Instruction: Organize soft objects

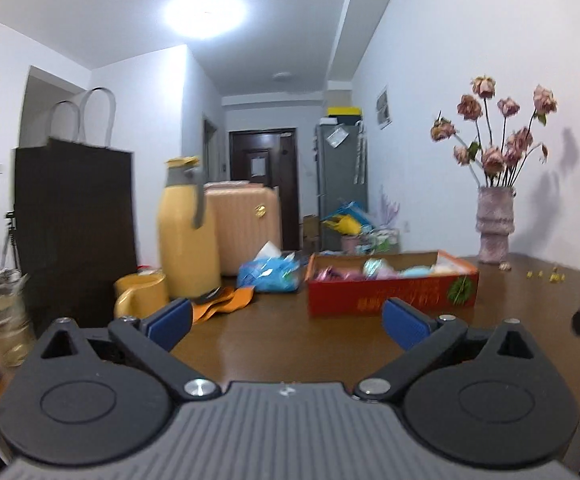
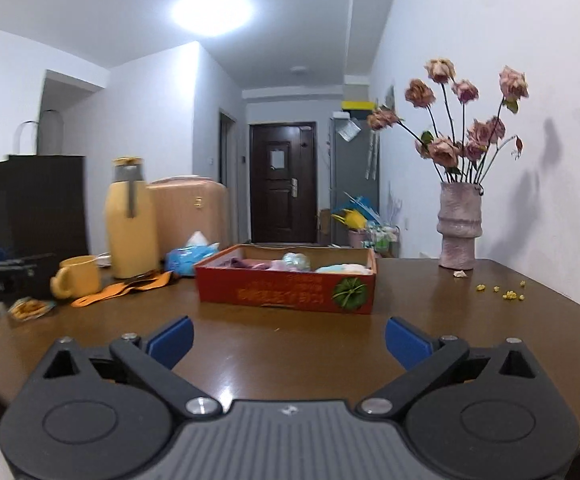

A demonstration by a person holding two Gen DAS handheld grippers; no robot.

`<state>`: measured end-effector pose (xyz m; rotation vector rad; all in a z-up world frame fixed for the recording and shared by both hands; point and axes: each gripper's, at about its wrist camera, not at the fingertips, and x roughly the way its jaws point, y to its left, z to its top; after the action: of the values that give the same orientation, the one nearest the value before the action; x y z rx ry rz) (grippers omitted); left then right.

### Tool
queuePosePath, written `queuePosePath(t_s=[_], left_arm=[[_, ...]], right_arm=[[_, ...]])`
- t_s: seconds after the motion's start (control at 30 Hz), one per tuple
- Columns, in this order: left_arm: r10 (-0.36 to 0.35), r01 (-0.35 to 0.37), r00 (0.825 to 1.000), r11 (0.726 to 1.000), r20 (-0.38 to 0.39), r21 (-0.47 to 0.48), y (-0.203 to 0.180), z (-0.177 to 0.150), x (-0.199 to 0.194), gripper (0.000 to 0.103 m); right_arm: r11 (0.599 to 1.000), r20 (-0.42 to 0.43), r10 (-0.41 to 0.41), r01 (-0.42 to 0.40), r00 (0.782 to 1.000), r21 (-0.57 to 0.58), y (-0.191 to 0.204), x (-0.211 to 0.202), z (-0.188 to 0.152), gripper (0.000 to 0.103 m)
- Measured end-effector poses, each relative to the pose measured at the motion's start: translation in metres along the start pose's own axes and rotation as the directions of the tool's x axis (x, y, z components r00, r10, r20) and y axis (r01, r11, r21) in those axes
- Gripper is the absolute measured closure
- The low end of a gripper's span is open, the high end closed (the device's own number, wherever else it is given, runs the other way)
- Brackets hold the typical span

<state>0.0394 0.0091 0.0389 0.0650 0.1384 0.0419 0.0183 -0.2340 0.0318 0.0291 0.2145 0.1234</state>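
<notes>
**Right wrist view: red box dead ahead, both grippers empty**

Right wrist view puts the red box point(image 2: 288, 286) straight in front of the right gripper point(image 2: 288, 342), whose blue pads stand wide apart around nothing. Soft objects point(image 2: 296, 262) lie inside the box, which runs long side-on across the view. From the left gripper point(image 1: 288, 326), likewise spread and empty, the box point(image 1: 390, 290) sits ahead and toward the right. Judging by this, the right gripper looks better lined up for a reach into the box, over its near wall.

Box point(image 2: 286, 290) mid-table point(image 2: 430, 340), vase point(image 2: 459, 226) right, thermos point(image 2: 131, 232) left
</notes>
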Motion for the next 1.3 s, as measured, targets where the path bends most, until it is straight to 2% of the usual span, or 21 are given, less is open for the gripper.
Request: queuePosePath(t_s=[0.07,0.2,0.3,0.37,0.57,1.3], left_arm=[[0.001,-0.001,1.000,1.000,-0.024,0.028,0.000,-0.012,-0.018,0.000],[-0.023,0.023,0.999,1.000,-0.034,0.006,0.005,-0.018,-0.030,0.000],[-0.011,0.012,1.000,1.000,-0.023,0.007,0.005,-0.014,-0.030,0.000],[-0.021,0.021,1.000,1.000,-0.015,0.002,0.007,-0.011,-0.032,0.000],[-0.030,0.030,1.000,0.999,-0.004,0.012,0.005,-0.007,-0.035,0.000],[-0.060,0.060,0.998,0.998,-0.010,0.011,0.004,-0.009,-0.036,0.000]], right_arm=[[1.000,-0.006,0.009,-0.009,1.000,0.016,0.008,-0.017,-0.011,0.000],[0.998,0.001,0.051,-0.051,0.999,0.040,0.022,-0.035,-0.017,0.000],[1.000,0.038,0.022,-0.022,0.999,-0.008,0.030,-0.041,-0.015,0.000],[1.000,0.036,0.001,-0.001,0.999,0.004,0.030,-0.041,-0.016,0.000],[0.999,0.004,0.009,-0.009,1.000,0.036,0.023,-0.034,-0.014,0.000],[0.999,0.021,0.009,-0.010,1.000,0.034,0.023,-0.035,-0.016,0.000]])
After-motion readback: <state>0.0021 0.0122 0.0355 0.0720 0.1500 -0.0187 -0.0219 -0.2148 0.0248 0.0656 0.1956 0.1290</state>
